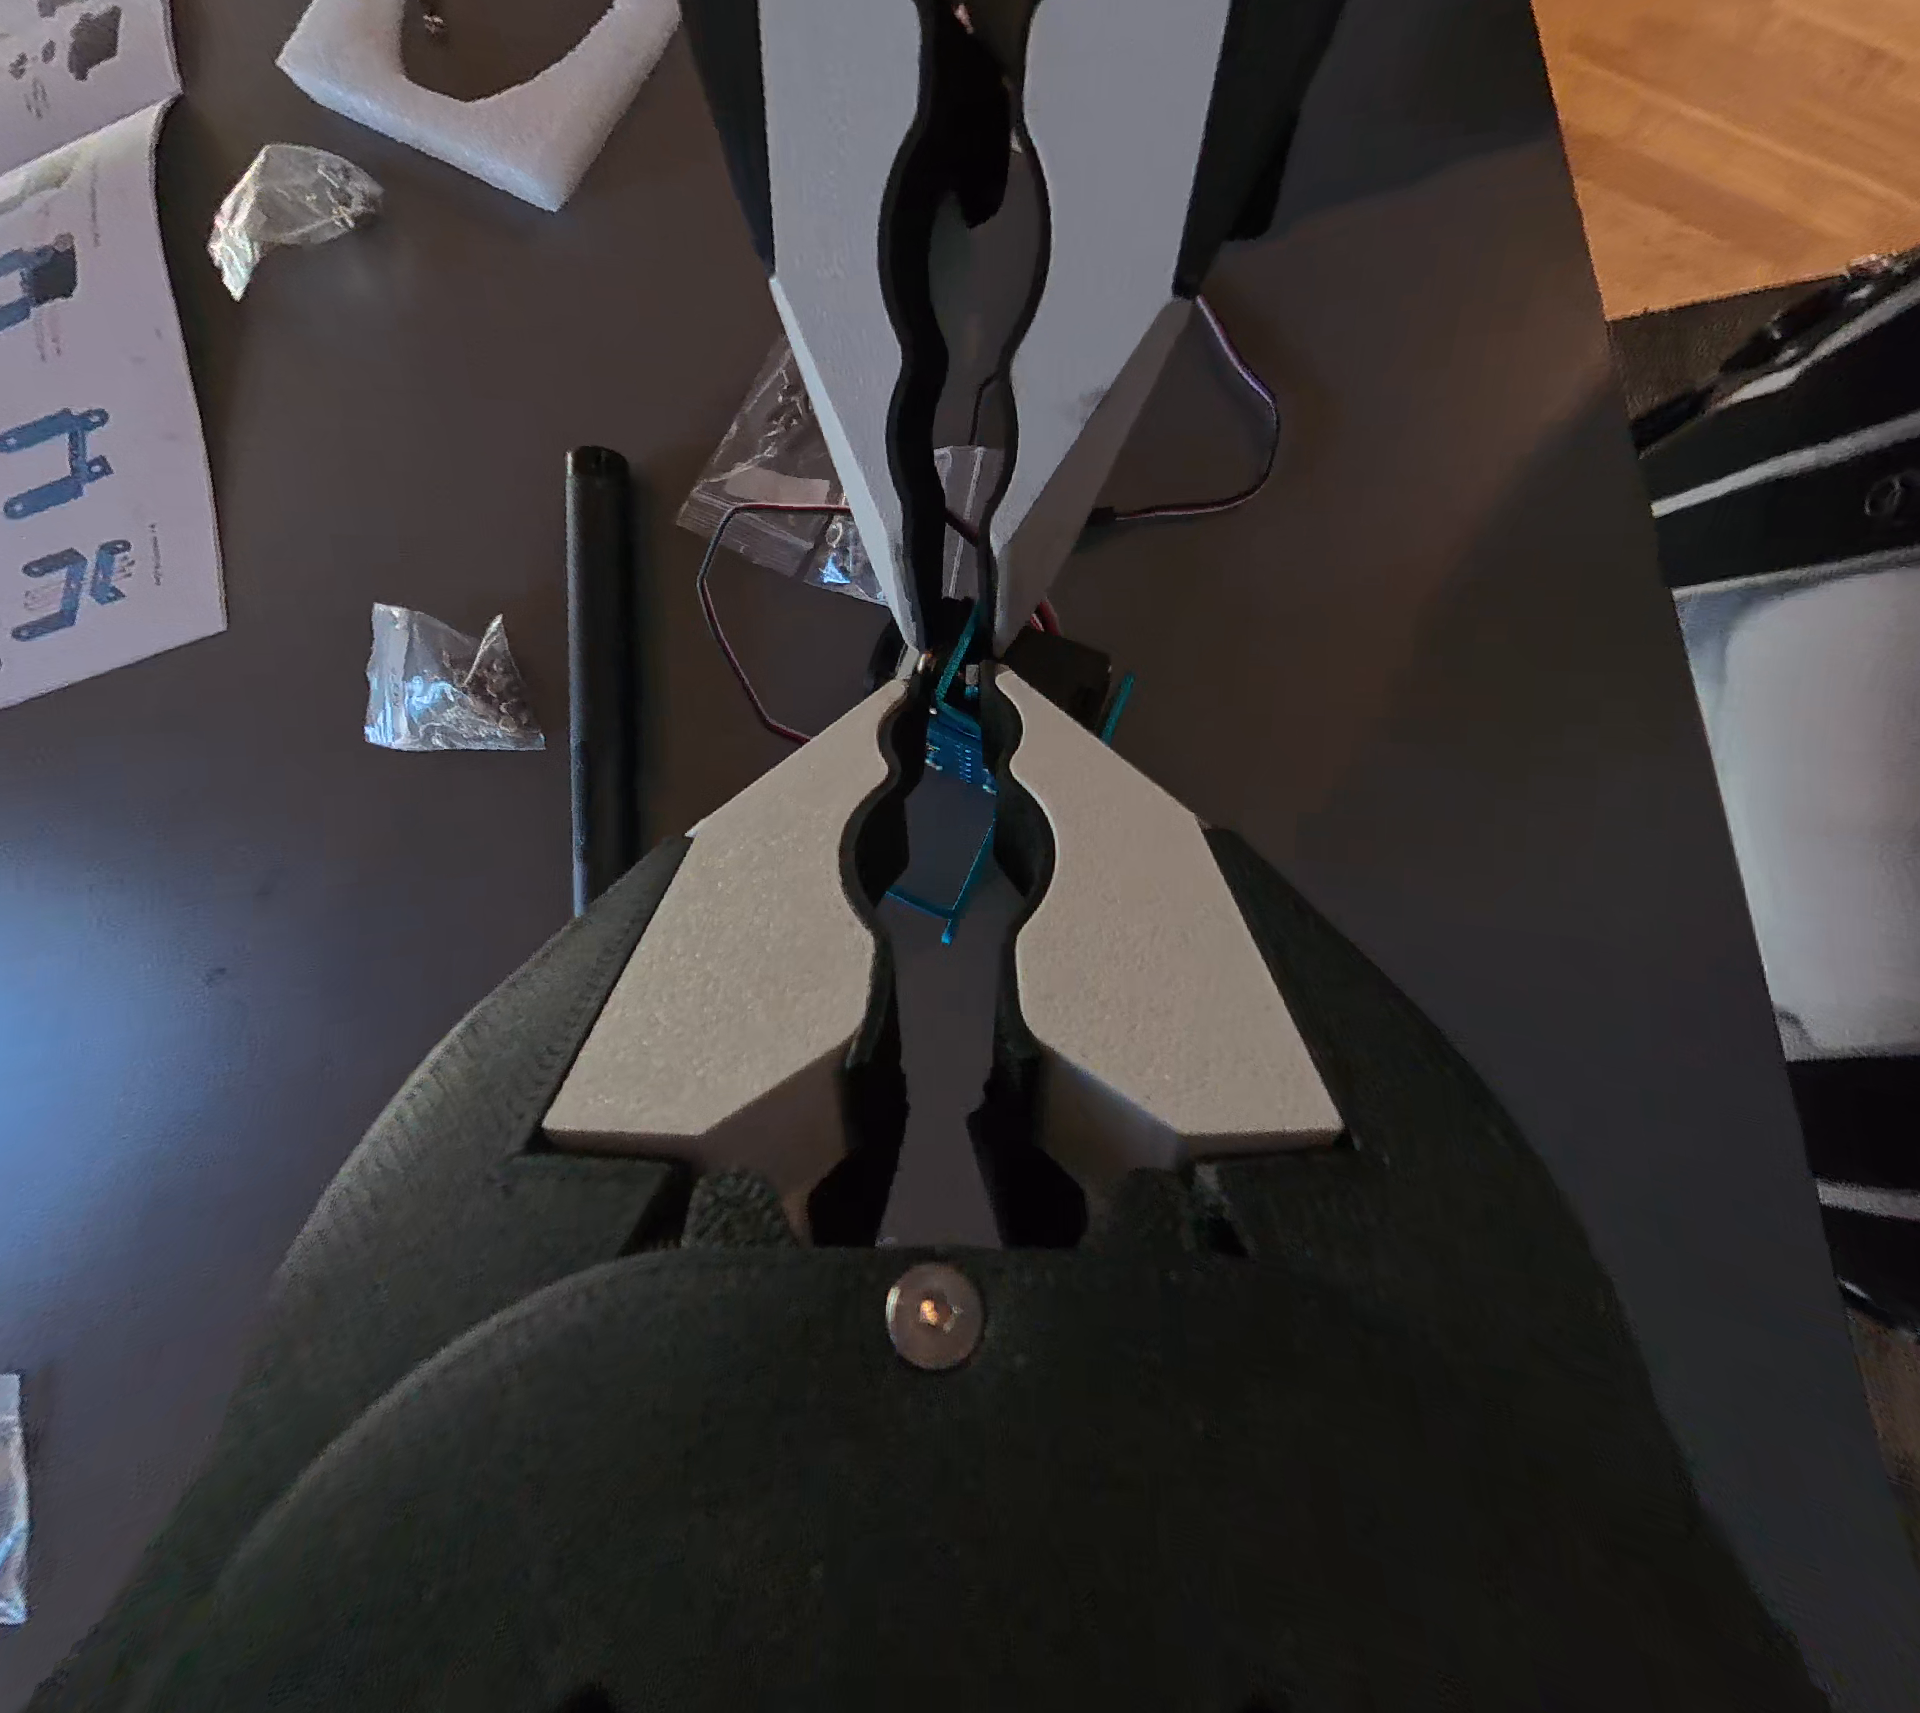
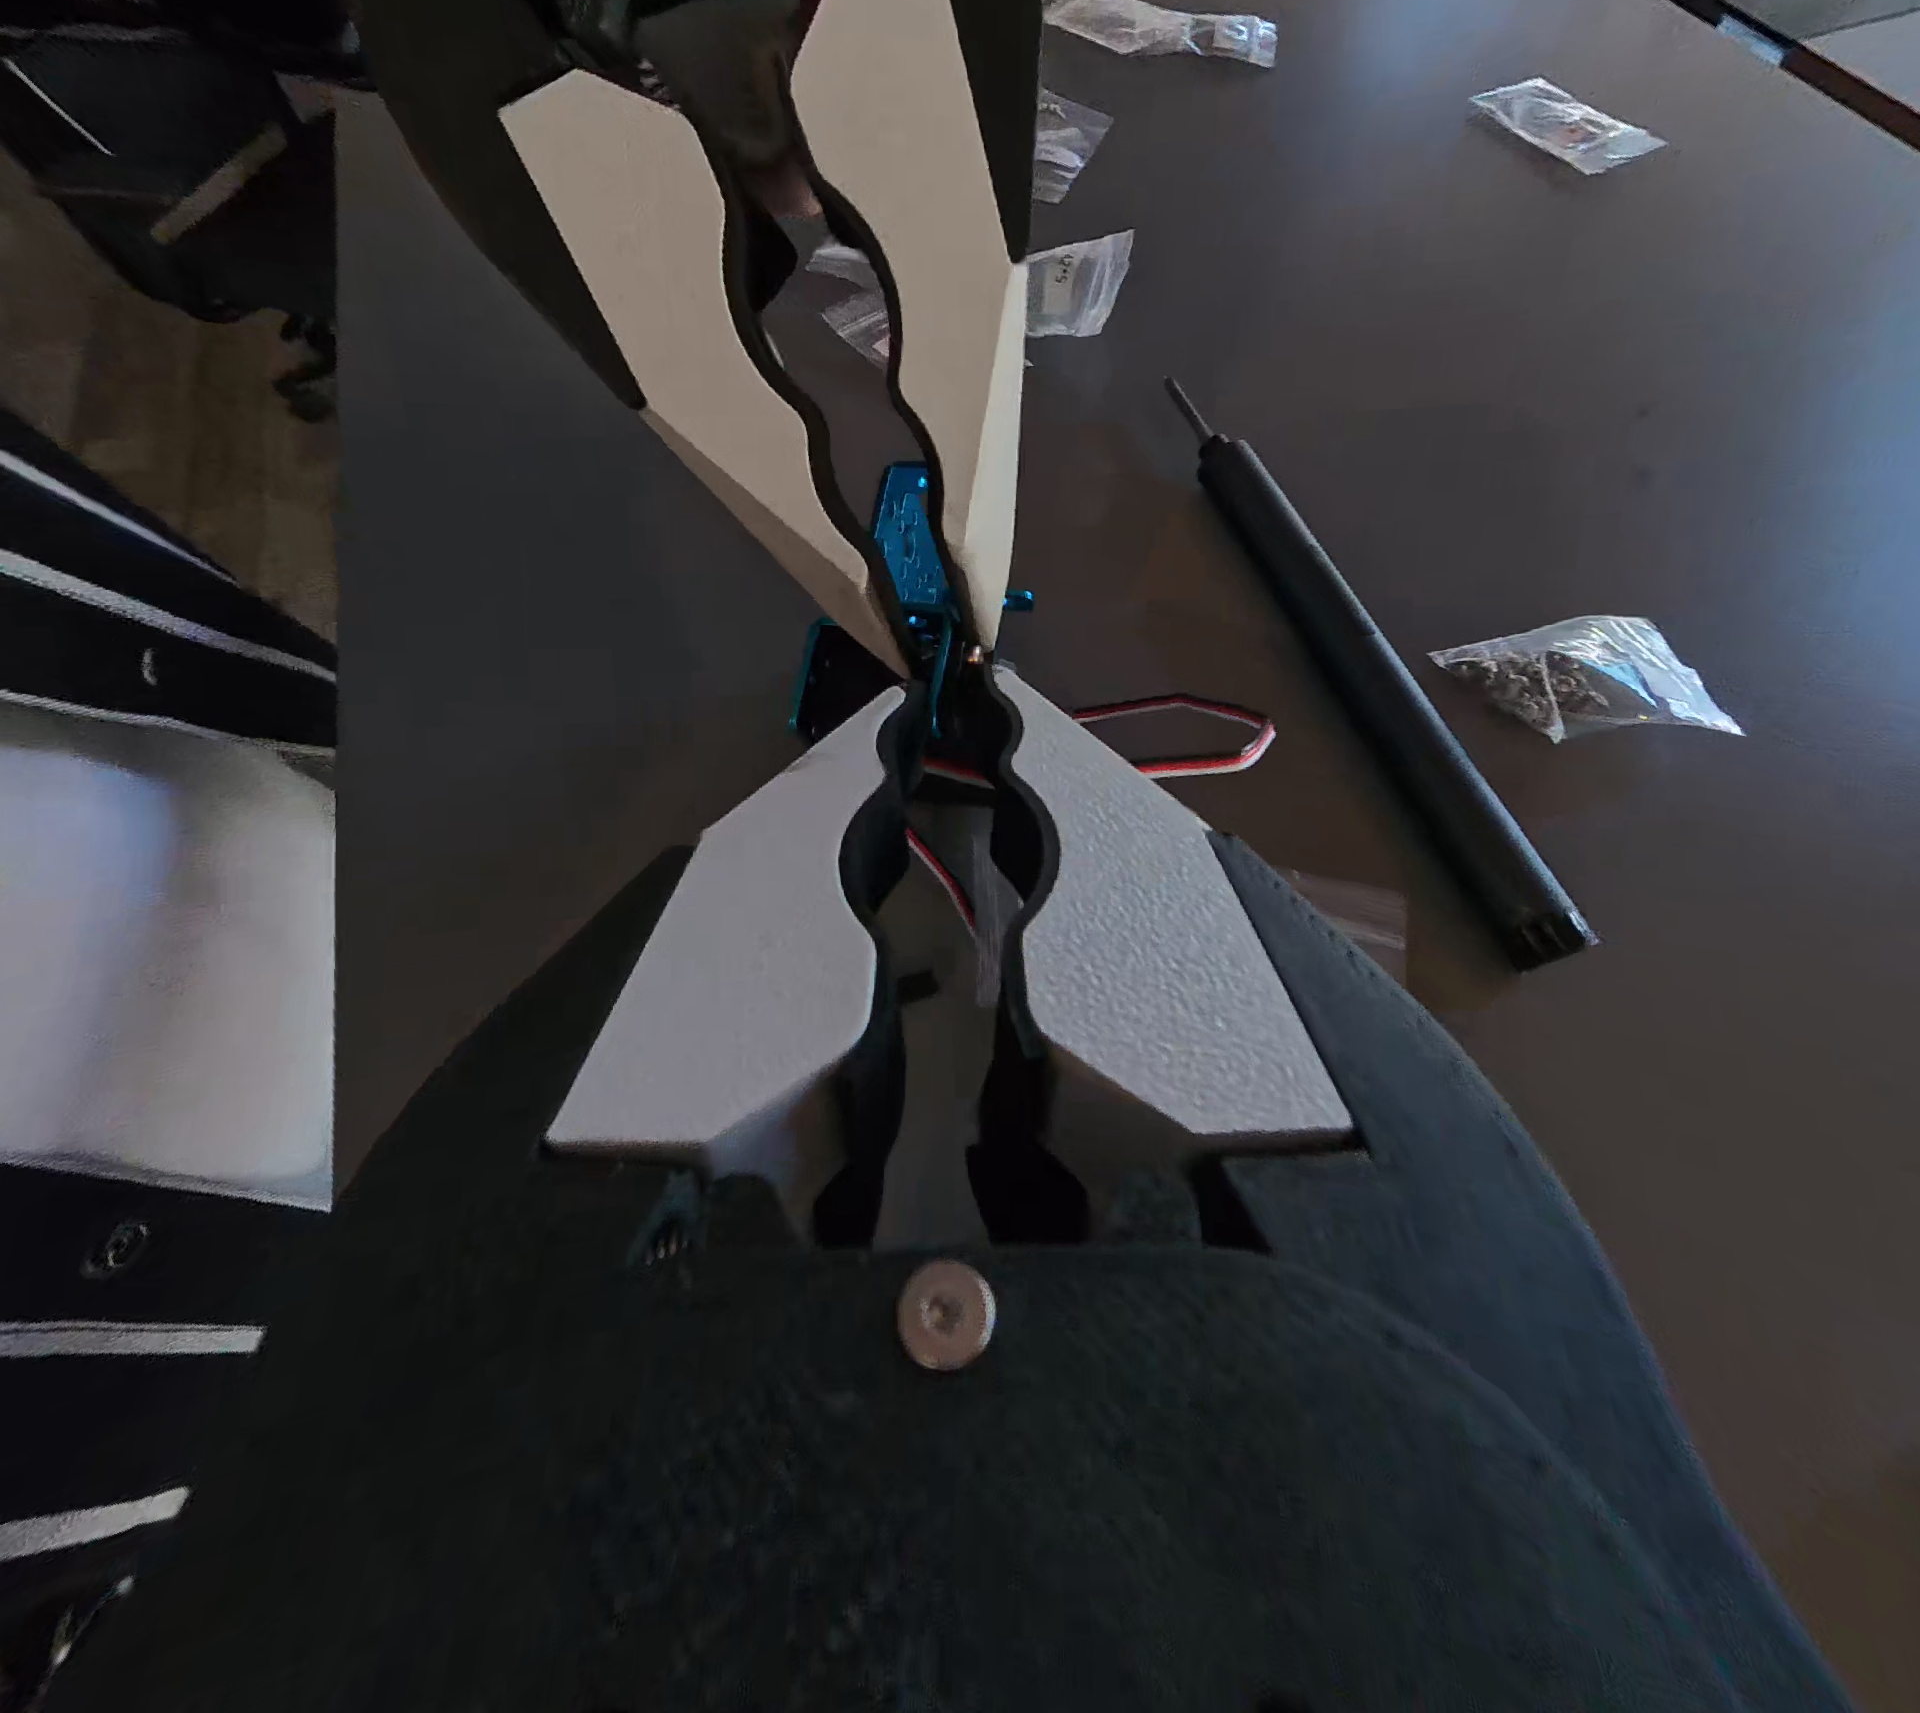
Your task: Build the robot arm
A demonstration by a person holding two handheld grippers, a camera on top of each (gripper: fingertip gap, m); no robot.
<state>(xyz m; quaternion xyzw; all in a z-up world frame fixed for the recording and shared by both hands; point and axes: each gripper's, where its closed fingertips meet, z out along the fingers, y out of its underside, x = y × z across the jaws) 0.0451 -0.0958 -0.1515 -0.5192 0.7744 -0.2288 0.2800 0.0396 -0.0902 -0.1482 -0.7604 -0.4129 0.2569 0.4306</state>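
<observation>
- Left tongs clamped on blue bracket, tip to tip with right tongs reaching in from opposite.
- Right tongs closed on a small dark part beside a red-white-black wire; exactly what sits between the tips too hidden to tell. Left tongs descending from above there, bracket pinched in the tips.
- Seen from left wrist only: white foam frame with screws in its cut-out, printed sheets far left of the tongs, wooden floor beyond table edge on the right.
- Seen from right wrist only: black screwdriver's bit tip, more clear bags ahead and right, a second dark surface past a seam at top right.
- Screwdriver lying left of the left tongs, a screw bag just beside it.
- Table edge near on the left tongs' right side; bare tabletop between tongs and that edge.
- Table edge near on the right tongs' left; open tabletop between tongs and screwdriver.
</observation>
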